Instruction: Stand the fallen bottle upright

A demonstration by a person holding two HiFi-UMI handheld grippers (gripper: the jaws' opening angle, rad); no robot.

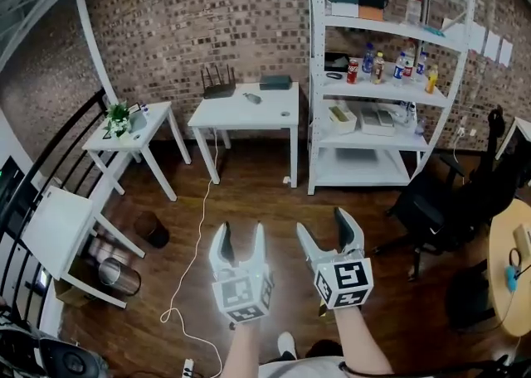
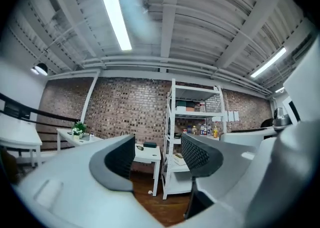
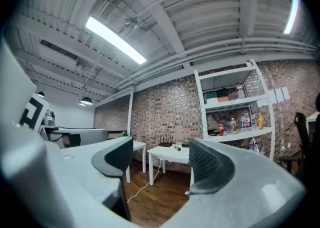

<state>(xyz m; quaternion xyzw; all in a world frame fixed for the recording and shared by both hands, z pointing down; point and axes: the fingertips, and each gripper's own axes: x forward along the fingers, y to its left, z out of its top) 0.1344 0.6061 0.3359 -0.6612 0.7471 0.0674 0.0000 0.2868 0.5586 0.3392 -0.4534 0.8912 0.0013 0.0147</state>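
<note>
A small grey bottle [image 1: 251, 98] lies on its side on the white table [image 1: 245, 115] against the brick wall, between a router [image 1: 218, 82] and a dark box [image 1: 275, 82]. The right gripper view shows the bottle [image 3: 177, 148] far off on that table. My left gripper [image 1: 238, 242] and right gripper [image 1: 328, 231] hang side by side over the wooden floor, well short of the table. Both point level toward the wall. The left gripper [image 2: 157, 147] and the right gripper [image 3: 161, 147] are each open with nothing between the jaws.
A white shelf unit [image 1: 319, 78] with several upright bottles [image 1: 390, 65] stands right of the table. A side table with a plant [image 1: 120, 119] is at left. A white cable [image 1: 195, 244] crosses the floor, a black office chair [image 1: 440, 202] stands at right, and a bin [image 1: 153, 229] at left.
</note>
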